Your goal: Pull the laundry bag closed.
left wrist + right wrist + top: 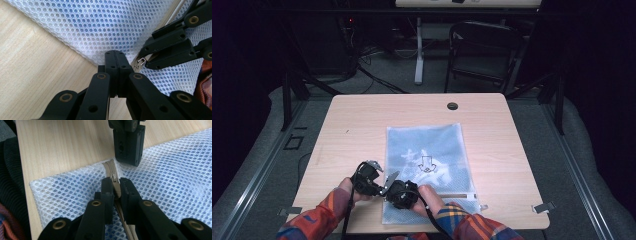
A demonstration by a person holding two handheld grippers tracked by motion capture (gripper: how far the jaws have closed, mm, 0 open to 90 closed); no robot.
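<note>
Grips the tan zipper slider (pixel 114 178) with the right gripper (pixel 117 185), jaws closed on it from either side at the middle of the right gripper view. Pinches the mesh bag (pixel 175 170) with the left gripper (pixel 115 56), jaws pressed flat together on the puckered edge just beyond the zipper's end (top centre of the right gripper view). Keeps the two grippers nearly touching.

Lies flat on the wooden table (pixel 352 120), in the lower middle of the high view, with the zipper running along the bag's near edge and both grippers at its lower left corner.

Looks, as a judgement, like a zip run caught at one end of its travel: slider parked beside the stop, whole length stretching away to the right. Cannot tell whether the teeth behind the slider are meshed or parted, so cannot say if opening is about to begin or closing is all but done.

Reveals, from the left gripper view, a small metal pull tab (pixel 141 61) poking out beside the right jaws. Gives, from the high view, the bag's full outline and a dark arrow shape (pixel 427 162) at its middle.
</note>
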